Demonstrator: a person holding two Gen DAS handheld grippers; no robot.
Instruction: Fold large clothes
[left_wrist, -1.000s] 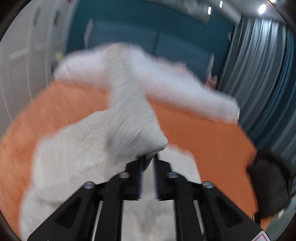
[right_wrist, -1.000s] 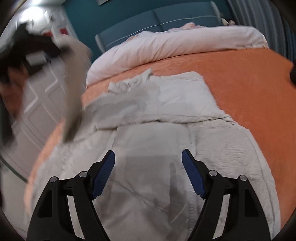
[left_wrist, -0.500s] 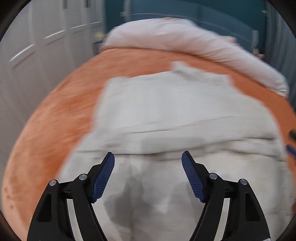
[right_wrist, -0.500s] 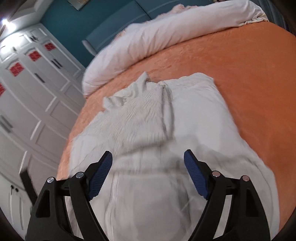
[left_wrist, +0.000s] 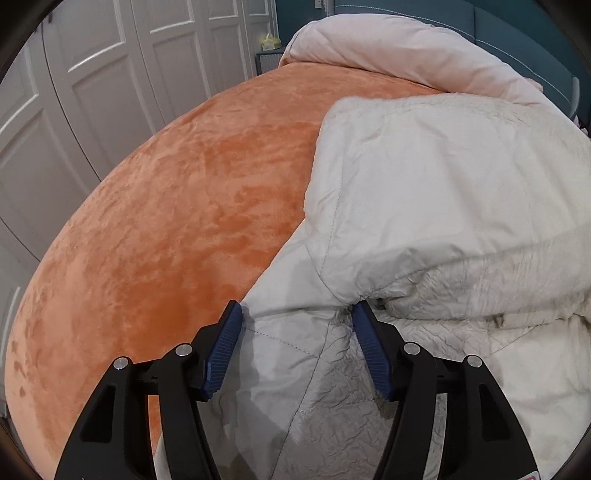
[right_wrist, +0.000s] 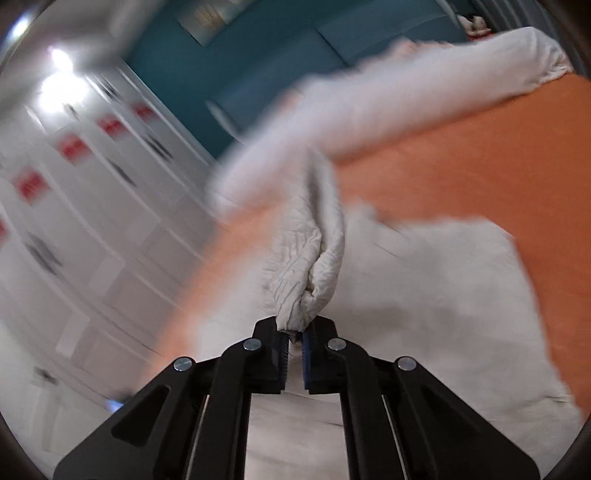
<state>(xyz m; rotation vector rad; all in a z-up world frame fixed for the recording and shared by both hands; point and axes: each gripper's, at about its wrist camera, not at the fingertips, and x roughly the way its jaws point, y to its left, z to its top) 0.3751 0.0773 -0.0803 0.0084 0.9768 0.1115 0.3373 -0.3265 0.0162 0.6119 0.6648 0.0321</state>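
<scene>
A large off-white padded coat (left_wrist: 424, 206) lies on the orange bed cover (left_wrist: 177, 229), with one sleeve folded across its body. My left gripper (left_wrist: 297, 328) is open, low over the coat's left side, where the folded sleeve meets the body; fabric lies between the blue pads (left_wrist: 225, 347), but I cannot tell if they touch it. In the right wrist view, my right gripper (right_wrist: 294, 341) is shut on a bunched fold of the coat (right_wrist: 310, 258) and holds it lifted above the rest of the coat (right_wrist: 443, 314). That view is motion-blurred.
A rolled white duvet (left_wrist: 399, 48) lies across the head of the bed, against a teal headboard (right_wrist: 295, 66). White wardrobe doors (left_wrist: 92, 85) stand along the left side of the bed. A small nightstand with a tissue box (left_wrist: 270, 42) sits in the corner.
My left gripper let go of the sleeve and opened, then moved low over the coat's left side. My right gripper went from open to shut on a coat fold and lifted it.
</scene>
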